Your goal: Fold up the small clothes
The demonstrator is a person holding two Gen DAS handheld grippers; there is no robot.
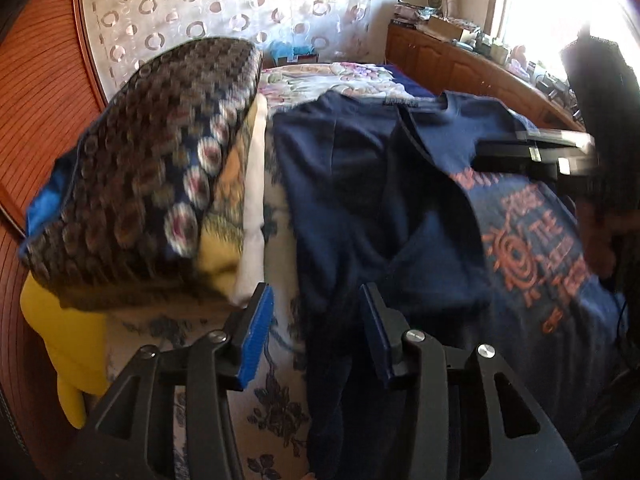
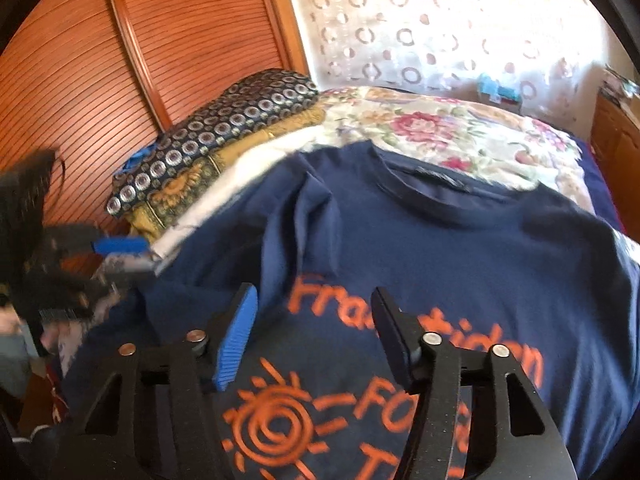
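A navy T-shirt [image 2: 460,248] with orange print lies front up on the bed, collar at the far side. Its left sleeve and side are folded over onto the body [image 1: 360,184]. My left gripper [image 1: 316,300] is open and empty, low over the shirt's left edge. My right gripper [image 2: 314,300] is open and empty, hovering above the orange print at the shirt's chest. The right gripper shows in the left wrist view [image 1: 528,156] over the shirt's far right. The left gripper shows blurred in the right wrist view [image 2: 120,252] at the shirt's left edge.
A stack of folded patterned cloths [image 1: 152,184] lies left of the shirt, also in the right wrist view [image 2: 216,136]. A floral bedspread [image 2: 440,132] covers the bed. A wooden slatted headboard [image 2: 120,60] stands at left, a wooden cabinet [image 1: 460,64] at far right.
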